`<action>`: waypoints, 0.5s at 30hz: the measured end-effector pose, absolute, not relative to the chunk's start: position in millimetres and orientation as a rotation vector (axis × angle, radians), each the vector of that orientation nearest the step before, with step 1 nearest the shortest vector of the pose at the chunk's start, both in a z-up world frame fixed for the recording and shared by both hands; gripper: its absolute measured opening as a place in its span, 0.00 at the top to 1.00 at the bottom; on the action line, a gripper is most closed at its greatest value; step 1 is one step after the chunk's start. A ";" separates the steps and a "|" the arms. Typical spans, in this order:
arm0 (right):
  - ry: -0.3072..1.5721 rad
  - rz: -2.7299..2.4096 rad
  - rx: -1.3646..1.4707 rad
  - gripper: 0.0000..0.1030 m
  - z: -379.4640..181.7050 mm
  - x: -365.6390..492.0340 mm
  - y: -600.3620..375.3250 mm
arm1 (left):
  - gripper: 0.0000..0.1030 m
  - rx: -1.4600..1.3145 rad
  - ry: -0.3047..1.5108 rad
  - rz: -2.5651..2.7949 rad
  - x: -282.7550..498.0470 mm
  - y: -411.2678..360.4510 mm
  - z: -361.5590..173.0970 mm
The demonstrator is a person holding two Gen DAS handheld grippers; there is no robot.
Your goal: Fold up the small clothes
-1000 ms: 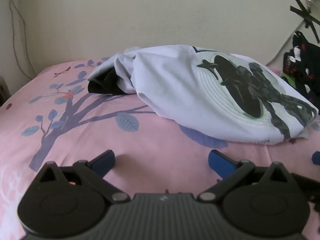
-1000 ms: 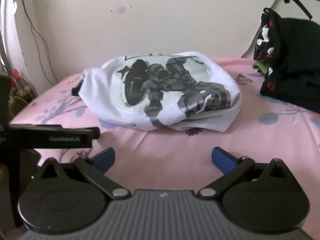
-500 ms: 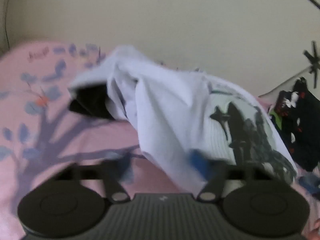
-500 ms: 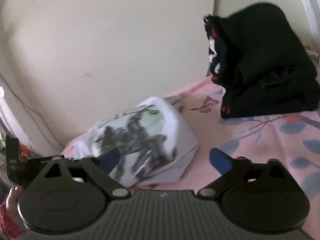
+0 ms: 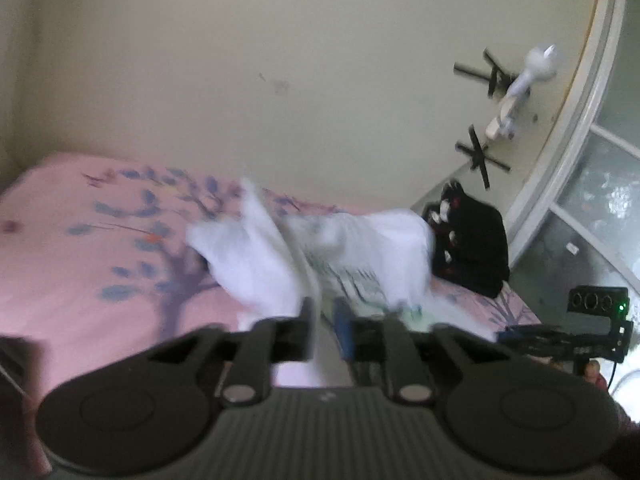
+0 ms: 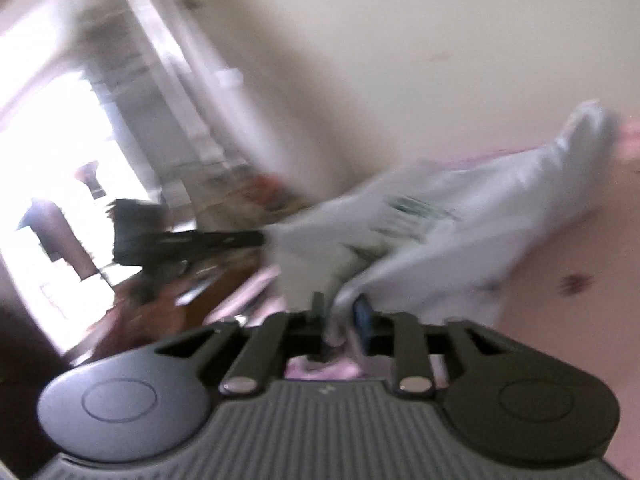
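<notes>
White shirt (image 5: 260,264); pink bedsheet (image 5: 72,280), purple tree print.

This is a bedroom in a home. A bed (image 5: 72,272) with a pink sheet printed with a purple tree fills the lower left of the left view, against a plain cream wall (image 5: 280,60). Folded dark clothes (image 5: 476,248) sit at right beside a frosted window (image 5: 600,200).

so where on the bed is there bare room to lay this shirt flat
The pink floral sheet is bare on the wall-side stretch left of the white t-shirt. It is crowded right of it: the black clothes pile sits against the shirt near the window.
</notes>
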State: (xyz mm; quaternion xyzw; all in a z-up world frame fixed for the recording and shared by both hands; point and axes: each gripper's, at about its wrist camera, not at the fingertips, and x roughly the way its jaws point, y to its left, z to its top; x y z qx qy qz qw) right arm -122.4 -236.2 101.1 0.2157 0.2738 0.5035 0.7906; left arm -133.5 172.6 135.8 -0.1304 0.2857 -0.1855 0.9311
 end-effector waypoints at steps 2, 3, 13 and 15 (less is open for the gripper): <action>0.547 1.028 0.465 0.39 103.9 -118.6 -244.8 | 0.36 -0.234 0.499 -0.218 -149.1 195.0 144.3; 0.534 0.975 0.466 0.39 104.9 -110.2 -249.7 | 0.38 -0.222 0.480 -0.154 -146.7 203.0 147.2; 0.591 0.392 0.394 0.20 94.2 5.8 -261.7 | 0.24 -0.138 0.687 -0.172 78.8 169.7 128.7; 0.640 0.366 0.366 0.16 79.8 26.3 -257.0 | 0.26 -0.153 0.752 -0.200 120.1 156.5 114.7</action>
